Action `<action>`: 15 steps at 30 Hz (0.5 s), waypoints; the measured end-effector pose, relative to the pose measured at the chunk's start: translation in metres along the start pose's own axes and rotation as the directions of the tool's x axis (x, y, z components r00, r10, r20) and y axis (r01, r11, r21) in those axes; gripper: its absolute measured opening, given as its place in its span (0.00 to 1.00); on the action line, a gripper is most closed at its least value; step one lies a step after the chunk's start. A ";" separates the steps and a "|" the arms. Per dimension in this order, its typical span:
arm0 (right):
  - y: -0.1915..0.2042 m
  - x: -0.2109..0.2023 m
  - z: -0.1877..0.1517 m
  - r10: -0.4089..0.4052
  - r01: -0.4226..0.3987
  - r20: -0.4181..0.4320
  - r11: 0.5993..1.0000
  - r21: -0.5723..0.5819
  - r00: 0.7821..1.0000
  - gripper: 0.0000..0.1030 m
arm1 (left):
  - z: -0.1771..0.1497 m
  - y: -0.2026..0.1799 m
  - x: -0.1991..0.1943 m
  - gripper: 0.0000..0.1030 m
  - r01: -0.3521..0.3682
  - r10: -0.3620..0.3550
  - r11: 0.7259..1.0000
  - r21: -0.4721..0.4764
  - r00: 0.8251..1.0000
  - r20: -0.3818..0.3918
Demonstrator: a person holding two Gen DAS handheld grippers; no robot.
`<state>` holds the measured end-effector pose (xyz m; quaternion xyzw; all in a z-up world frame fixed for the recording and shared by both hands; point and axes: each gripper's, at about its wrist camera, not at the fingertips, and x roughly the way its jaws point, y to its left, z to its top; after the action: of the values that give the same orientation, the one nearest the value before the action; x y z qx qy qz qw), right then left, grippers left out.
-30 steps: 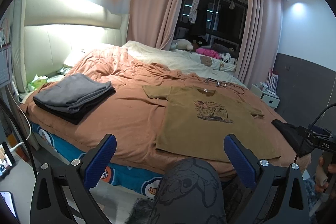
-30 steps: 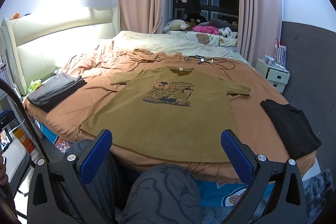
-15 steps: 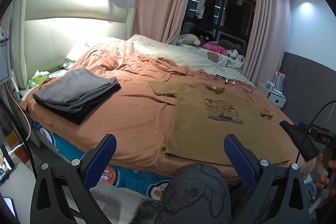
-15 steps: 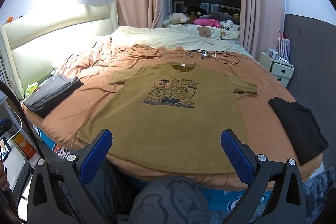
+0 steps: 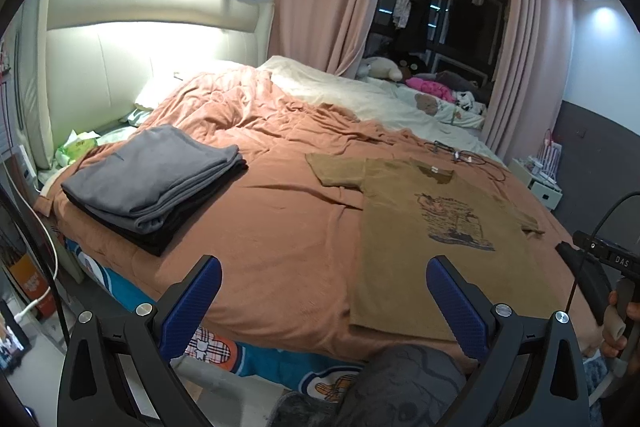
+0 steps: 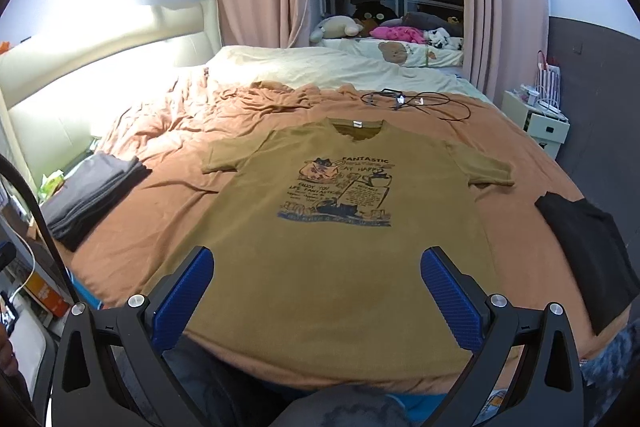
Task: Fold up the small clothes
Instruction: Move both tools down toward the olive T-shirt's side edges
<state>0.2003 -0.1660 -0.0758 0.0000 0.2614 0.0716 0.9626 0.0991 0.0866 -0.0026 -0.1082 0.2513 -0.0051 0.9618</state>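
Olive T-shirt (image 6: pixel 344 227) lies flat, print up, on the orange bedspread (image 5: pixel 272 227), collar toward 12 o'clock, hem at the near bed edge. Left tool (image 5: pixel 324 299): jaws spread wide, empty, hanging off the near edge; shirt at its 2 o'clock. Right tool (image 6: pixel 318 291): jaws wide, empty, over the shirt's hem. Folded grey stack (image 5: pixel 156 179) at 10 o'clock from the left tool, well apart from the shirt. Black garment (image 6: pixel 588 251) at 3 o'clock of the shirt, near the bed's edge. Cable (image 6: pixel 416 103) beyond the collar.
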 end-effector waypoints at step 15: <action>0.023 0.069 0.038 -0.013 0.011 0.032 0.999 0.041 0.999 1.00 | 0.047 -0.005 0.071 1.00 -0.131 0.131 0.991 -0.003 0.991 -0.026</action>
<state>0.2754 -0.1322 -0.0764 0.0190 0.2472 0.0605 0.9669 0.1846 0.0871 0.0040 -0.0935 0.2704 0.0572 0.9565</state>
